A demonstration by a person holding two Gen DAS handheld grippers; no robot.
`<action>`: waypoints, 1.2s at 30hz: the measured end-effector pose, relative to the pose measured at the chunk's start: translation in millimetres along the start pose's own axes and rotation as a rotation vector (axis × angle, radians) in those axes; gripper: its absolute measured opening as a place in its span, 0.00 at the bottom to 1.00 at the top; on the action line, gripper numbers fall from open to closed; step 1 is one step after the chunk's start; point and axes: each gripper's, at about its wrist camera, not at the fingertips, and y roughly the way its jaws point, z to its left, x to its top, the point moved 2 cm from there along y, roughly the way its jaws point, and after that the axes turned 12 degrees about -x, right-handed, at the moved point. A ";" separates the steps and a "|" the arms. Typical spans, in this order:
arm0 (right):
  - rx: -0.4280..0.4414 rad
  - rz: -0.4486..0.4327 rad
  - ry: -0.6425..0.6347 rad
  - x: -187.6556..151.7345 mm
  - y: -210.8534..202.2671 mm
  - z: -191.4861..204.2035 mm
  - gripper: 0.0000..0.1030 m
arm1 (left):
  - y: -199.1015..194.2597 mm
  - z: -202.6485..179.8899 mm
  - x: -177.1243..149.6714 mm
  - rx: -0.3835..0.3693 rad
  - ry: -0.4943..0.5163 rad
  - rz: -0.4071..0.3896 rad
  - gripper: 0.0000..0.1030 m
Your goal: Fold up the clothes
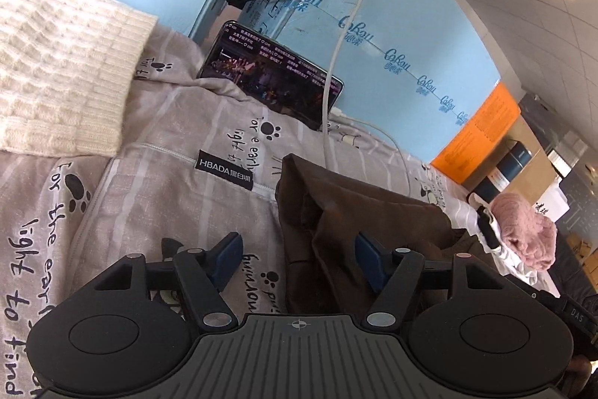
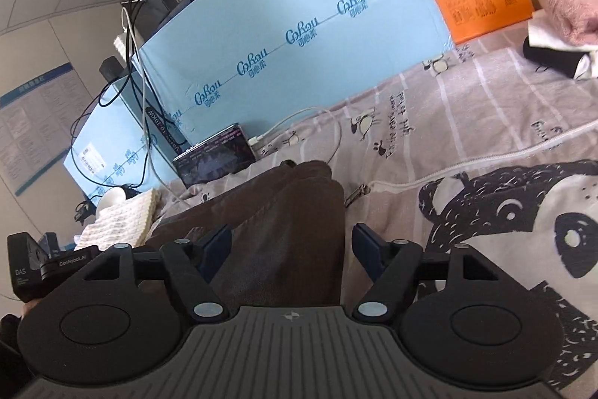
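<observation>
Nearest to you, both tools are released. The left gripper (image 1: 295,258) has its jaws spread wide with nothing between the pads; one pad sits over the printed bed cover (image 1: 179,197), the other over the edge of the brown garment (image 1: 358,212). The right gripper (image 2: 291,249) is spread just as wide and straddles the same garment (image 2: 284,212) from the opposite side, gripping nothing.

The brown garment lies bunched in overlapping layers on the cover, between the two tools. Whether this is a loose heap or a fold already laid down, the views do not settle.

Hazards from this position:
- Closing on the stacked layers may catch several plies at once, or only the top one, so that a lift drags the pile askew.
- A low pad may pinch the bed cover together with the cloth.
- Beyond the garment, a white cable (image 1: 329,92) runs across the cover to a phone (image 1: 273,73) propped against the blue boxes (image 2: 299,36). A wide sweep of cloth could snag the cable and tip the phone.

Pose: both tools point forward and downward at a shallow angle, hovering close above the cover.

Farther out, a cream knit (image 1: 63,62) lies to the left, and a pink knit (image 1: 523,230) rests on other clothes to the right.
</observation>
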 end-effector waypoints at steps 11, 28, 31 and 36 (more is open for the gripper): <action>0.138 -0.089 -0.508 -57.1 -80.2 85.2 0.89 | -70.2 -47.8 -26.7 -0.006 0.085 -0.155 0.75; 0.000 -0.021 -0.797 -66.7 -20.8 126.8 0.90 | -47.2 -26.2 -47.8 0.047 -0.006 -0.054 0.75; -0.024 -0.011 -0.860 -77.4 -7.1 142.4 0.90 | -26.0 -23.3 -30.1 0.040 0.021 -0.023 0.74; -0.043 0.016 -0.845 -83.6 14.7 162.5 0.88 | 13.9 -7.7 0.2 0.045 0.037 0.025 0.72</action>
